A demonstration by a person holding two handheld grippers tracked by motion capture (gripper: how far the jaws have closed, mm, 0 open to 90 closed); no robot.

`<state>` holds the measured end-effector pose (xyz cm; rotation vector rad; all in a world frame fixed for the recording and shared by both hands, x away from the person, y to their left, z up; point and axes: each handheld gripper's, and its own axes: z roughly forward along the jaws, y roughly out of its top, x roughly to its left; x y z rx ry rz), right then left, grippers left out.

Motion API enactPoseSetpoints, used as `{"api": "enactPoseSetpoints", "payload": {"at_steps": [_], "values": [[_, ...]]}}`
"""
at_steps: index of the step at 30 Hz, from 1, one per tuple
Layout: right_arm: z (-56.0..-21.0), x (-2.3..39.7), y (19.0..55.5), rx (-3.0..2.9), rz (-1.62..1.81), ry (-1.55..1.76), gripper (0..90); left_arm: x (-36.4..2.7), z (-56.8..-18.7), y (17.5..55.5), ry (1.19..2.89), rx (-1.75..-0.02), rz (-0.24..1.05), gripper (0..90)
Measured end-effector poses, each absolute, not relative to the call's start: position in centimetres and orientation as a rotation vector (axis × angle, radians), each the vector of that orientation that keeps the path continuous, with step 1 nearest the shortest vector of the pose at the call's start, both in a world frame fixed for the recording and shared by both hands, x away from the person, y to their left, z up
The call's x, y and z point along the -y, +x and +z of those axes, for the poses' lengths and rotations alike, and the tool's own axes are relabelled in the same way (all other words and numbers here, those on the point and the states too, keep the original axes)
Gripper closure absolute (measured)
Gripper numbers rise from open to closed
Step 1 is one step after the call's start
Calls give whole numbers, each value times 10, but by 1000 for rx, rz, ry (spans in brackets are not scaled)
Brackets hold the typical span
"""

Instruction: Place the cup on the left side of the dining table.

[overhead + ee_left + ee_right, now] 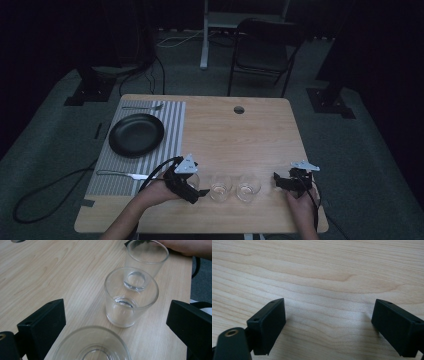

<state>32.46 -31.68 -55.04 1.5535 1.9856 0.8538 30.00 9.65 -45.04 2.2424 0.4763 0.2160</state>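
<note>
Three clear empty glasses stand in a row near the table's front edge. The nearest glass (91,345) sits low between the jaws of my left gripper (115,302); the jaws stand wide and the right one is well clear of it. Beyond it are the middle glass (131,297) and the far glass (146,257). From above, my left gripper (195,186) is at the left glass (194,179), with the middle glass (220,186) and right glass (248,186) to its right. My right gripper (279,182) rests right of the row. Its jaws (329,301) are open over bare wood.
A striped placemat (172,125) at the left holds a black plate (136,134), a fork (145,107) behind it and a knife (120,175) in front. A round cable hole (239,109) lies at the table's back. A folding chair (265,50) stands beyond the table.
</note>
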Motion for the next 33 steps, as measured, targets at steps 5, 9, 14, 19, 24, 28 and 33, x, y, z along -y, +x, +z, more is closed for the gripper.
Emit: {"api": "enactPoseSetpoints", "payload": {"at_steps": [5, 9, 14, 19, 24, 28, 33], "values": [[-550, 317, 325, -1986, 854, 1554, 116, -88, -450, 301, 2249, -458, 204, 27], [-550, 317, 325, -1985, 854, 1554, 116, -82, -450, 302, 2258, -442, 194, 28], [-550, 317, 325, -1986, 854, 1554, 116, -73, -450, 303, 2262, -429, 188, 28], [-550, 317, 325, -1986, 854, 1554, 116, -65, -449, 304, 2269, -413, 183, 28], [-550, 317, 325, -1986, 853, 1554, 116, -60, -450, 305, 2277, -400, 175, 28], [-550, 317, 325, -1986, 854, 1554, 116, -53, -450, 304, 2288, -390, 176, 28], [-550, 317, 325, -1986, 854, 1554, 116, -43, -449, 305, 2297, -369, 168, 28]]}}
